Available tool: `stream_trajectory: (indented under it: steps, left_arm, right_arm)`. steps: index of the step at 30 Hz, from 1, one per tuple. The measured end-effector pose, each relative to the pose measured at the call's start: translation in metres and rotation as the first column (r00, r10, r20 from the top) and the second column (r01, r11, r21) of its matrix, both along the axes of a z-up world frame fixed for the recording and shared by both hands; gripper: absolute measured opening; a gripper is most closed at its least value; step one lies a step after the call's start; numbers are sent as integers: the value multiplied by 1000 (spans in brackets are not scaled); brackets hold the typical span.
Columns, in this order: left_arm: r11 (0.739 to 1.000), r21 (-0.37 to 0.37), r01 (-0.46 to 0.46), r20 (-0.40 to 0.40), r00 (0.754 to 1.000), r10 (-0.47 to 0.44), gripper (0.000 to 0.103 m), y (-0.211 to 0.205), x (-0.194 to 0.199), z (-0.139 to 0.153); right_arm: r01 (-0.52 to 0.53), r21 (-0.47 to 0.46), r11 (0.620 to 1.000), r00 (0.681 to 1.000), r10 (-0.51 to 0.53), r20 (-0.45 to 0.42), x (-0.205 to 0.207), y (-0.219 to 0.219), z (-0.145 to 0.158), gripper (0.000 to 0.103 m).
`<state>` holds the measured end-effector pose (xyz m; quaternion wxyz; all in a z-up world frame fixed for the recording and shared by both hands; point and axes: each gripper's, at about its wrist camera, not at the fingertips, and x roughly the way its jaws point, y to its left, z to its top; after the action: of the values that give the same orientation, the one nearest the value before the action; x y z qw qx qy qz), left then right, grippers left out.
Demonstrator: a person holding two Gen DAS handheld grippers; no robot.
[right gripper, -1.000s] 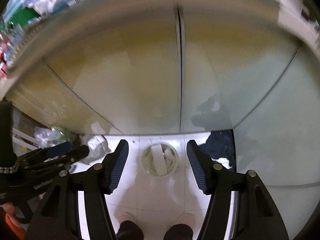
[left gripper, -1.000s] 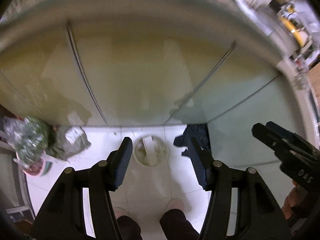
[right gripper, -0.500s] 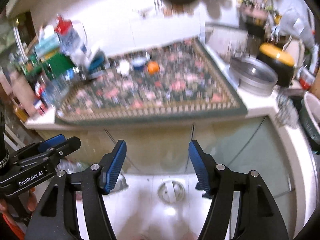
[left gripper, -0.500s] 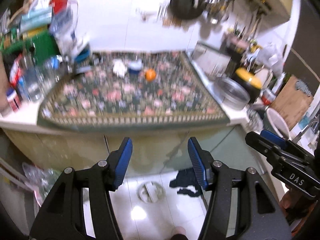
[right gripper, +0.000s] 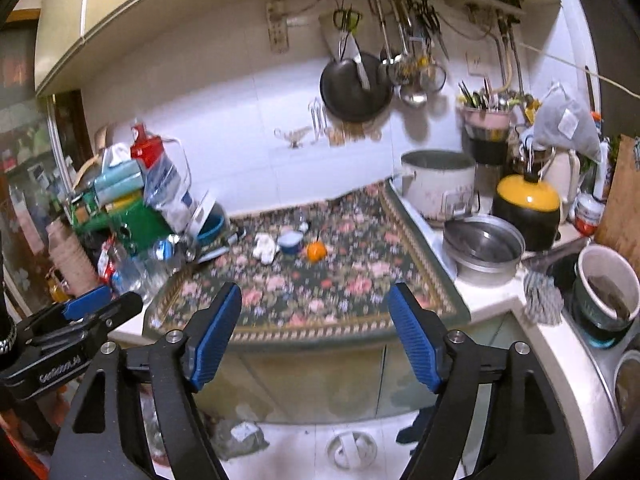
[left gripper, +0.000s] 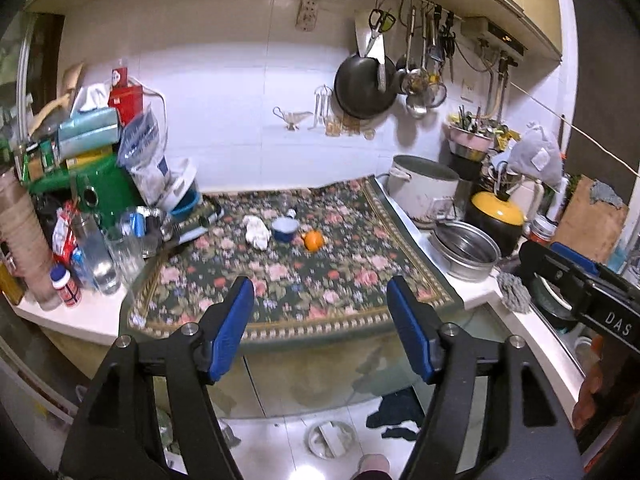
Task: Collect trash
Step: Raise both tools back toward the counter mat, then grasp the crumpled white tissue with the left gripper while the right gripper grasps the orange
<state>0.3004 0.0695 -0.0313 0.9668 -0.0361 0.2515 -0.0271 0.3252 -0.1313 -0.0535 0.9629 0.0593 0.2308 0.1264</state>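
Observation:
A crumpled white tissue (left gripper: 256, 232) (right gripper: 266, 247), a small blue cup (left gripper: 284, 229) (right gripper: 291, 242) and an orange peel or fruit (left gripper: 313, 240) (right gripper: 316, 252) lie in a row on the floral mat (left gripper: 320, 280) (right gripper: 340, 280) on the counter. My left gripper (left gripper: 320, 300) is open and empty, held in front of the counter edge. My right gripper (right gripper: 314, 308) is open and empty, also short of the mat. A small bin (left gripper: 332, 438) (right gripper: 351, 450) stands on the floor below.
Bottles, bags and a green box (left gripper: 100, 192) crowd the counter's left. A pot (left gripper: 424, 188), steel bowl (left gripper: 466, 248) and yellow-lidded cooker (left gripper: 496, 216) stand at the right. A sink with a bowl (right gripper: 608, 284) is at far right. Pans and utensils hang on the wall.
Both grippers have tilted up from facing the cabinet doors and floor bin to facing the counter top. Both stay open.

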Motion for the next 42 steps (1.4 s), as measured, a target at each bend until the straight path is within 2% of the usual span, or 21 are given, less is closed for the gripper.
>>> stream_trajectory:
  steps: [5,12,18,23,30,37,42]
  left_arm:
    - [998,14,-64,-1,998,64,70,-23,49,1]
    - [985,-27,-172,-28,985,172,70,-41,118,3]
    - [960,-31,-277,-70,959,275,70,-37,163,-9]
    - [944,-32,-327,-123,939,321,70,-17,198,-26]
    - [939,-51,-340,-196,925,325,70,29,257,-58]
    - [956,-53,-289,-280,923,264,70,91,335,-88]
    - [969,-41,-243,-374,903,211,70,130,392,-118]
  right_arm:
    - [-54,4,999,998,54,30,36,-12,5,74]
    - [-197,-30,980,980,196,-8,110,-25,9,74]
    - [-294,-62,954,956,293,-28,161,-35,3,74]
    - [-338,-31,941,939,334,-83,198,-32,-13,74]
    - [-333,-12,943,930,327,-170,250,-10,-38,74]
    - [-286,-8,958,927,274,-256,304,35,-61,74]
    - [-249,-17,968,915,230,-332,349,70,-87,74]
